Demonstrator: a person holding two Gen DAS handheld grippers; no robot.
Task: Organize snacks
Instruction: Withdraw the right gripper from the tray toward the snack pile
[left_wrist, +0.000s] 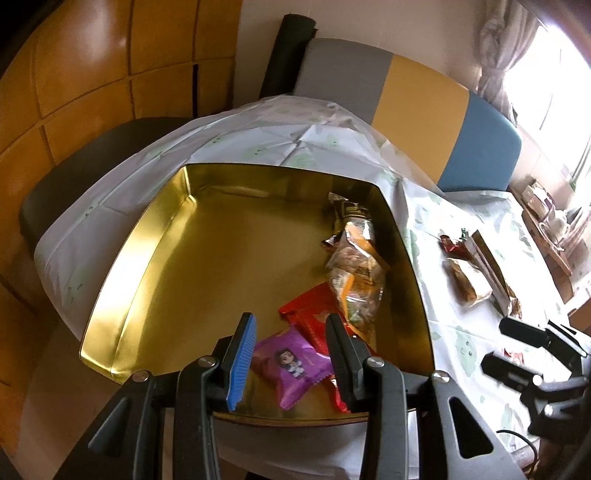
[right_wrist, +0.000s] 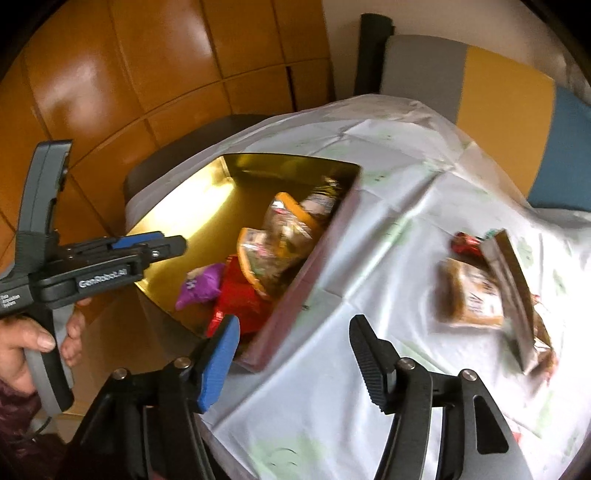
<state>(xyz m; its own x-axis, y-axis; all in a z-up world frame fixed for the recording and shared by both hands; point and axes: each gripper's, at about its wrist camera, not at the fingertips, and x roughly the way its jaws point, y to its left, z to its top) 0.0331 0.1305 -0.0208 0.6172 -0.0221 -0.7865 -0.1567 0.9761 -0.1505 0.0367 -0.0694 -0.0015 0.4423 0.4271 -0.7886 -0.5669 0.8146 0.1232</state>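
A gold tin box (left_wrist: 155, 266) (right_wrist: 192, 206) sits on the table and holds several snacks: a purple packet (left_wrist: 295, 365) (right_wrist: 201, 286), a red packet (left_wrist: 314, 314) (right_wrist: 236, 306) and clear orange-edged bags (left_wrist: 354, 273) (right_wrist: 280, 236). My left gripper (left_wrist: 291, 332) is open and empty, just above the purple packet at the box's near edge; it also shows in the right wrist view (right_wrist: 162, 245). My right gripper (right_wrist: 295, 332) is open and empty over the cloth beside the box's right wall. More snacks lie on the cloth to the right: a brown biscuit pack (right_wrist: 469, 295) (left_wrist: 467, 282), a long foil pack (right_wrist: 513, 288) and a red sweet (right_wrist: 467, 243).
A white patterned tablecloth (right_wrist: 369, 369) covers the table. A dark chair seat (left_wrist: 74, 177) stands at the left, a grey, yellow and blue bench back (left_wrist: 421, 99) behind. Clutter (left_wrist: 546, 218) sits at the far right by the window.
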